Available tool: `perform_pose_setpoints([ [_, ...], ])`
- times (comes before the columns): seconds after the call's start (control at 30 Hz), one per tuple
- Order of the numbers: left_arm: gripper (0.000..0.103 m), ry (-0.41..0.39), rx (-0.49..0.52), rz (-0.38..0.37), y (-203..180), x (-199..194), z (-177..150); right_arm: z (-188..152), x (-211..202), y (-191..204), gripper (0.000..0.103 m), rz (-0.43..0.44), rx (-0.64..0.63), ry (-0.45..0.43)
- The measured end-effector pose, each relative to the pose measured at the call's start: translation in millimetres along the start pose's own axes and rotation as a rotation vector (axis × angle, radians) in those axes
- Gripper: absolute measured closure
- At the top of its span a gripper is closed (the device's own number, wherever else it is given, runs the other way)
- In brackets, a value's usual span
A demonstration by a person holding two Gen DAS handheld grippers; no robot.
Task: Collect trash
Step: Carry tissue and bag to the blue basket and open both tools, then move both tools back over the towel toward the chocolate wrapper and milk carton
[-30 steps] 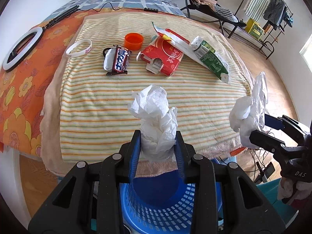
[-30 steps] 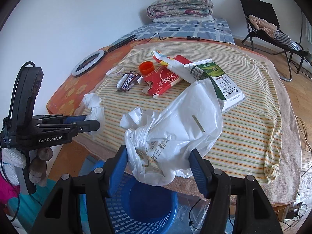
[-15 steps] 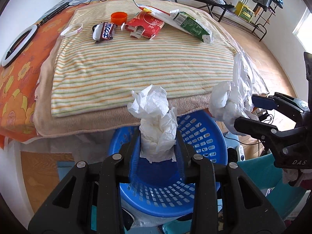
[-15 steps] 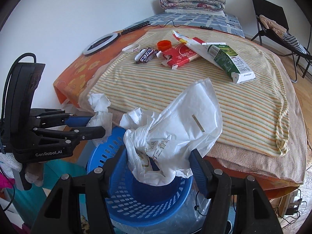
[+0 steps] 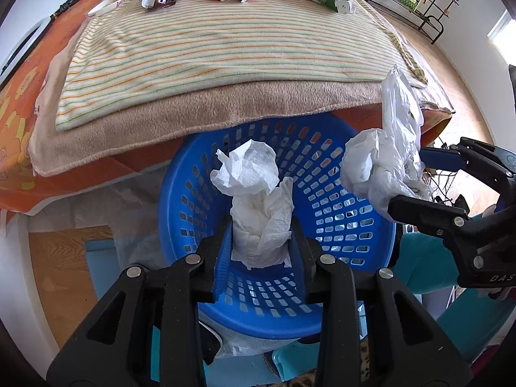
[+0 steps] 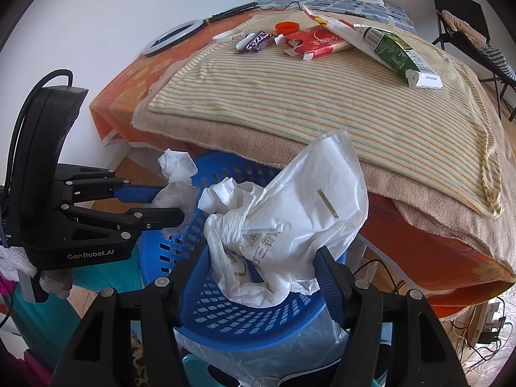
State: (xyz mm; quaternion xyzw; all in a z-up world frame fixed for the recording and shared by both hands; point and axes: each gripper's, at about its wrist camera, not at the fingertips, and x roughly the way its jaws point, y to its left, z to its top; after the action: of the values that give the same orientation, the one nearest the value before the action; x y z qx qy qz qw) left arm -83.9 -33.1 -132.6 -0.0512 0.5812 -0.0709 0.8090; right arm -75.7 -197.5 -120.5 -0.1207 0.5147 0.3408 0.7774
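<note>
My left gripper (image 5: 261,242) is shut on a crumpled white tissue (image 5: 254,193) and holds it over the blue perforated basket (image 5: 338,193). My right gripper (image 6: 262,267) is shut on a crumpled white plastic bag (image 6: 290,219) above the same basket (image 6: 245,322). The right gripper also shows in the left wrist view (image 5: 419,193) with the bag (image 5: 387,148); the left gripper shows in the right wrist view (image 6: 167,201) with the tissue (image 6: 177,174). More trash lies on the striped blanket (image 6: 322,96): a candy bar wrapper (image 6: 256,42), a red carton (image 6: 316,43), a green carton (image 6: 396,54), an orange cap (image 6: 287,26).
The basket stands on the floor partly under the bed's edge (image 5: 225,109). A white wristband (image 6: 227,36) and a ring light (image 6: 174,37) lie at the far left of the bed. A black chair (image 6: 464,22) stands beyond. Cables (image 6: 483,325) lie on the floor at right.
Both grippers have dropped from above the bed to the basket beside it, still holding the tissue and the bag. The basket now fills the lower view.
</note>
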Motion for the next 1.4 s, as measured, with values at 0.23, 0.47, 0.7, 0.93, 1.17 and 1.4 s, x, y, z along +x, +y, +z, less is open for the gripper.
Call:
perform_pose_setpoints([
  [0.23,0.070,0.017,-0.001,0.005,1.8,6.5,-5.7,-3.2,7.3,1.0,0.035,0.004,-0.005,0.022],
  [0.47,0.066,0.038,0.000,0.013,3.2,13.7,-6.7,-2.7,15.0,-0.5,0.029,0.010,0.001,0.046],
  [0.7,0.046,0.034,-0.018,0.023,6.1,13.4,-5.0,-1.8,15.8,-4.1,0.019,0.005,0.020,0.045],
  [0.93,0.046,0.048,-0.033,0.023,11.2,14.8,-5.7,-0.1,15.5,-7.1,0.019,0.001,0.026,0.045],
  [1.17,0.046,0.041,-0.045,0.025,13.2,12.1,-1.7,2.7,13.1,-11.3,0.019,-0.006,0.041,0.040],
  [1.4,0.046,0.015,-0.060,0.025,17.8,1.5,10.3,9.2,7.2,-17.8,0.011,-0.015,0.064,0.026],
])
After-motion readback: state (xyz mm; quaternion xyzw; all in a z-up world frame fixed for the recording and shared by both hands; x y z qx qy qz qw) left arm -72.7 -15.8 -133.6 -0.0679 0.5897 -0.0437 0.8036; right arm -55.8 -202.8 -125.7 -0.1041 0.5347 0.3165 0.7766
